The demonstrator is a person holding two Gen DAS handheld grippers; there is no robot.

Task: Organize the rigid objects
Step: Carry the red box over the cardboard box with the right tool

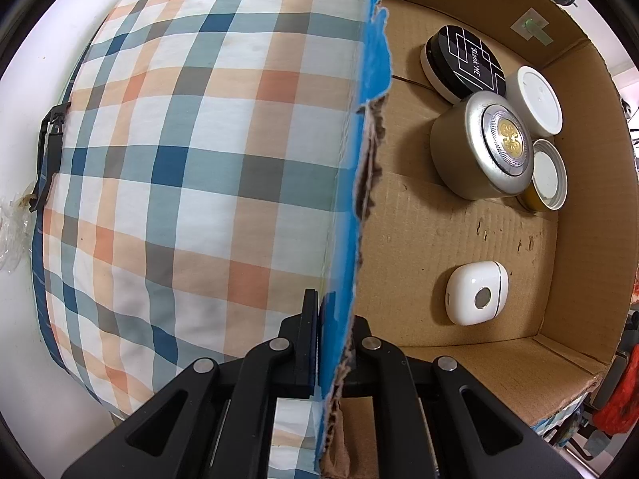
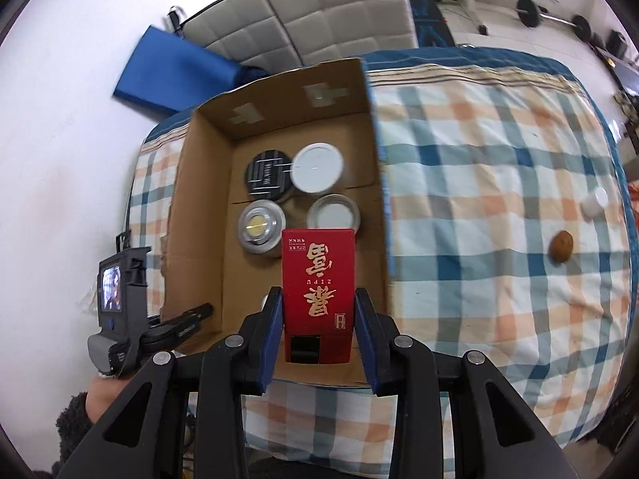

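My right gripper (image 2: 317, 303) is shut on a red box with gold lettering (image 2: 317, 279), held in the air above the near end of an open cardboard box (image 2: 199, 215). Inside that box stand a black round tin (image 2: 268, 175), a white-lidded jar (image 2: 317, 167), a silver-lidded jar (image 2: 261, 227) and a metal-rimmed jar (image 2: 333, 215). My left gripper (image 1: 331, 319) is shut on the cardboard box's blue-taped wall (image 1: 359, 183), pointing straight down. In the left wrist view a small white case (image 1: 475, 297) lies on the box floor, nearer than the jars (image 1: 485, 147).
The box rests on a checked bedspread (image 2: 499, 167). A brown round object (image 2: 561, 245) and a small white bottle (image 2: 595, 201) lie on it at the right. A blue mat (image 2: 175, 70) and a padded chair (image 2: 319, 16) stand beyond the bed.
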